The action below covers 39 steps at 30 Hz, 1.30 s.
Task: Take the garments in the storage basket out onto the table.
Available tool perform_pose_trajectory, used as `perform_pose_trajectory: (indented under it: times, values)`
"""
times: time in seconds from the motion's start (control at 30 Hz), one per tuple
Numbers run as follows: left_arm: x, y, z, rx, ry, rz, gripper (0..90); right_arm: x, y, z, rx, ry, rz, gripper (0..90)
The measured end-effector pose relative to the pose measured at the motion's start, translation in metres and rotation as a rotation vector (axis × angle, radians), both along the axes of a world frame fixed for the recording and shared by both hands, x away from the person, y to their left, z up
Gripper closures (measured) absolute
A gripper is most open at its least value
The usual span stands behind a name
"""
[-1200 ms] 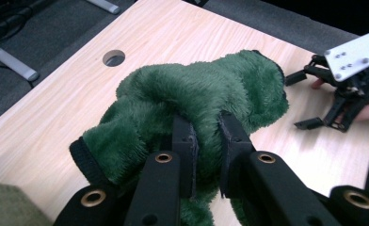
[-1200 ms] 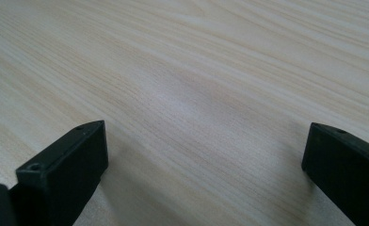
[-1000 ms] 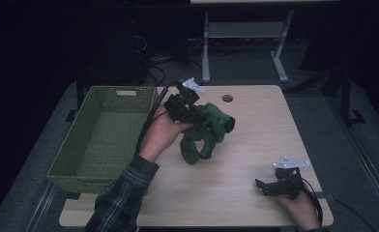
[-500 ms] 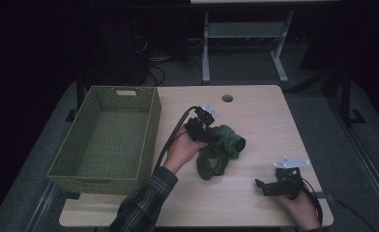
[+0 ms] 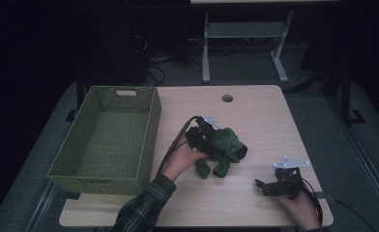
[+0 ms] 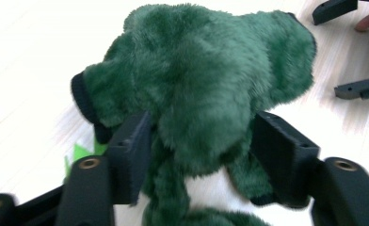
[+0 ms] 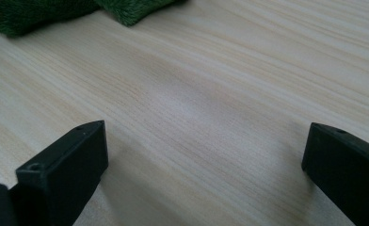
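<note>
Releasing green plush toy [image 6: 206, 94] on table [image 5: 265, 121]; my left gripper [image 6: 199, 146] jaws just opened, toy between them, unpressed. Next: back away.

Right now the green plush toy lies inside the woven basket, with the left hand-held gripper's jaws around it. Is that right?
Not quite. The green plush toy lies on the wooden table, to the right of the woven basket, as the high view shows. The left hand-held gripper does have its jaws around it; they have just been opening.
</note>
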State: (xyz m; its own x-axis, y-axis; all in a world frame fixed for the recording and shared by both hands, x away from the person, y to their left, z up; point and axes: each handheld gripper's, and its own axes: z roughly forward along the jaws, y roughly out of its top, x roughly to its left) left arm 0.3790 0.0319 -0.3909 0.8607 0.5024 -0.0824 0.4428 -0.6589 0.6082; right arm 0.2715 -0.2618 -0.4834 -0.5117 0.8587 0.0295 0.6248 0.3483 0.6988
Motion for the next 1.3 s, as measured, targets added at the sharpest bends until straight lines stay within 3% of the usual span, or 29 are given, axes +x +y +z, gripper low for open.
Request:
perform_pose_trajectory:
  times: [0.13, 0.4, 0.57, 0.67, 0.83, 1.0, 1.2, 1.3]
  values:
    - [-0.009, 0.012, 0.005, -0.011, -0.028, 0.015, 30.9, 0.000, 0.000, 0.000, 0.000, 0.000, 0.000, 0.5]
    - [-0.031, 0.041, 0.002, -0.036, -0.045, 0.047, 30.6, -0.001, -0.001, 0.000, -0.002, 0.005, -0.014, 0.6]
    - [-0.046, 0.051, -0.008, -0.044, -0.053, 0.060, 29.9, -0.004, -0.002, 0.005, -0.004, 0.010, -0.003, 14.5]
    - [-0.055, 0.054, -0.013, -0.053, -0.061, 0.061, 29.8, -0.006, 0.000, 0.009, 0.008, 0.015, 0.006, 16.7]
    - [-0.069, 0.057, -0.022, -0.044, -0.055, 0.050, 29.8, -0.011, 0.008, 0.015, 0.043, -0.012, 0.059, 23.0]
    - [-0.078, 0.056, -0.033, -0.035, -0.033, 0.041, 29.8, -0.012, 0.018, 0.015, 0.071, 0.009, 0.103, 24.1]
    - [-0.079, 0.043, -0.046, 0.005, -0.030, 0.049, 26.3, -0.013, 0.025, 0.016, 0.077, 0.018, 0.132, 25.0]
    - [-0.077, 0.039, -0.050, 0.032, -0.051, 0.060, 26.1, -0.013, 0.026, 0.016, 0.079, 0.019, 0.136, 25.0]
